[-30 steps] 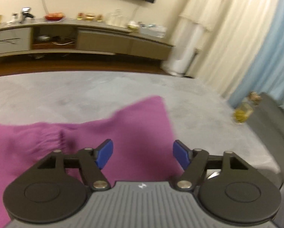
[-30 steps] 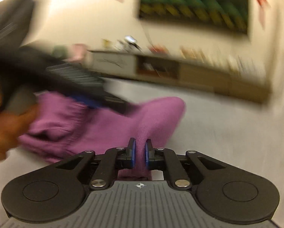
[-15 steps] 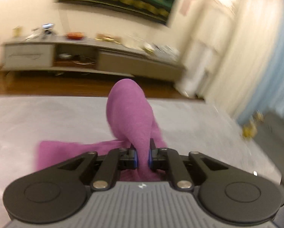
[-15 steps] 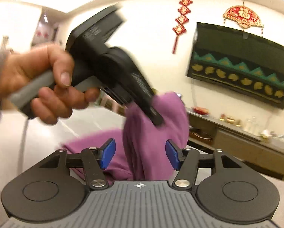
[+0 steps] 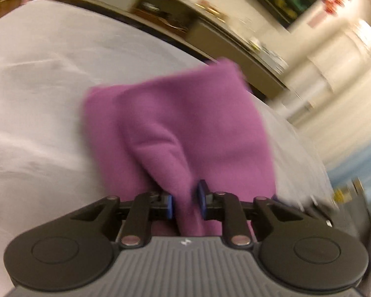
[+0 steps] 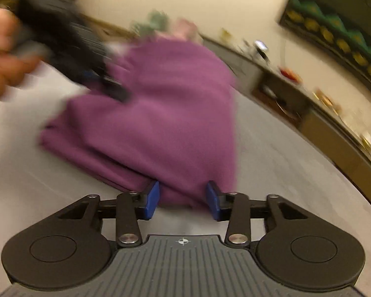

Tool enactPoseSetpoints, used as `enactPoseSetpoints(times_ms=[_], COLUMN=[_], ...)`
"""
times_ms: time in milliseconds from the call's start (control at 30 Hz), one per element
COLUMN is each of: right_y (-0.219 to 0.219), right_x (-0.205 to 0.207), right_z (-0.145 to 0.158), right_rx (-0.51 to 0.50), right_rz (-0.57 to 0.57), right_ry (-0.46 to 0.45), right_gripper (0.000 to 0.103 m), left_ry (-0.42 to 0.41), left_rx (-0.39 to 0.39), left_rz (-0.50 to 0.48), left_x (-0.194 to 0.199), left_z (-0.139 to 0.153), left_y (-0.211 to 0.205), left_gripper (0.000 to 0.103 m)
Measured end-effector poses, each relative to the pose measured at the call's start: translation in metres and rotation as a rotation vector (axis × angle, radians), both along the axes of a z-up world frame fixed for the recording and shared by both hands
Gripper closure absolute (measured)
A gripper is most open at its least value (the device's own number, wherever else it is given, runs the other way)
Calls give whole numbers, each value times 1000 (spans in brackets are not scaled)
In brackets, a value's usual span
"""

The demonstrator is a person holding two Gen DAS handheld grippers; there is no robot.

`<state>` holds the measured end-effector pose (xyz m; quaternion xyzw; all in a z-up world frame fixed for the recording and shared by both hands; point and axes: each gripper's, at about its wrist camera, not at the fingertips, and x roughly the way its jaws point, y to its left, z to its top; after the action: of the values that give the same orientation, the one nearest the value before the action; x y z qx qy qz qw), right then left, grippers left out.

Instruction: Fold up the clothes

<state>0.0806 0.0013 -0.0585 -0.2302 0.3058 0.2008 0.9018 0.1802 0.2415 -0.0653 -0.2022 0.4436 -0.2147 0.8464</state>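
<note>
Left tool (image 5: 184,204), lower centre, pinches a ridge of the purple garment (image 5: 185,128) btwn its blue pads. Right tool (image 6: 183,199) has jaws apart, garment's near edge btwn them, contact unclear. Garment lies bunched mid-frame on the grey surface (image 5: 36,86). Upper left of right view: blurred hand (image 6: 2,59) w/ the other tool; sideboard (image 6: 321,113) smeared.

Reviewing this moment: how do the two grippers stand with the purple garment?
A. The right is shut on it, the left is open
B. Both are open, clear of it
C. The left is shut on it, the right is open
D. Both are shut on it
C: the left gripper pinches a ridge of the purple garment between its pads, while the right gripper has its jaws apart at the cloth's near edge.
</note>
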Motion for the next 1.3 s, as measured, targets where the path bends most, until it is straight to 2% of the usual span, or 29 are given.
enactPoseSetpoints(times_ms=[100,167,233,267,300,367,400,433,467,500,533,600,633,700,767,867,933,1033,1067,1167,1233,1300], right_y=[-37,-45,-25,-7,15,60,78,95,108,119,124,127,128,134,142,156,159,166,167,168,155,133], right_x=[22,15,-5,-15,-22,-30,-27,-22,-14,-8,-5,-6,-12,-29,-42,-39,-37,-38,-39,-45,-46,-45], right_z=[8,36,60,67,70,67,58,48,33,20,13,12,20,36,39,12,-1,-10,-11,-16,-14,-11], right_rx=[-44,21,103,123,133,132,107,74,16,-38,-79,-107,-97,-90,-87,-156,-178,-268,-313,-445,-499,-528], right_rz=[-162,-211,-140,-72,4,137,169,192,187,181,170,144,130,139,170,184,204,258,291,391,470,514], right_ry=[17,-40,-85,-94,-92,-76,-61,-44,-16,3,-8,-34,-58,-119,-119,-80,-77,-107,-117,-145,-133,-98], right_gripper=[62,60,59,53,45,39,38,39,45,70,80,92,93,93,93,93,93,92,91,92,92,92], left_ry=[-26,-44,-62,-56,-44,-18,-3,8,19,30,45,75,87,104,123,131,105,-17,-52,-118,-142,-143], left_rx=[-33,-61,-57,-59,-65,-57,-46,-40,-44,-52,-65,-93,-101,-139,-151,-132,-96,-56,-64,-98,-48,56], left_rz=[6,38,81,100,117,137,144,148,151,154,152,142,137,146,159,188,224,253,242,90,-14,-55], left_x=[-8,-9,-13,-14,-16,-18,-18,-15,-13,-11,-9,-5,-3,3,6,3,-4,-21,-24,-30,-32,-29], left_z=[11,21,25,23,20,10,5,0,-4,-7,-11,-21,-26,-33,-35,-31,-22,8,17,33,34,25], left_y=[13,28,43,51,58,62,63,62,62,62,62,60,57,55,56,66,79,90,89,61,32,7], left_gripper=[77,74,69,69,69,69,69,69,69,69,69,68,73,73,76,79,79,79,79,78,77,77])
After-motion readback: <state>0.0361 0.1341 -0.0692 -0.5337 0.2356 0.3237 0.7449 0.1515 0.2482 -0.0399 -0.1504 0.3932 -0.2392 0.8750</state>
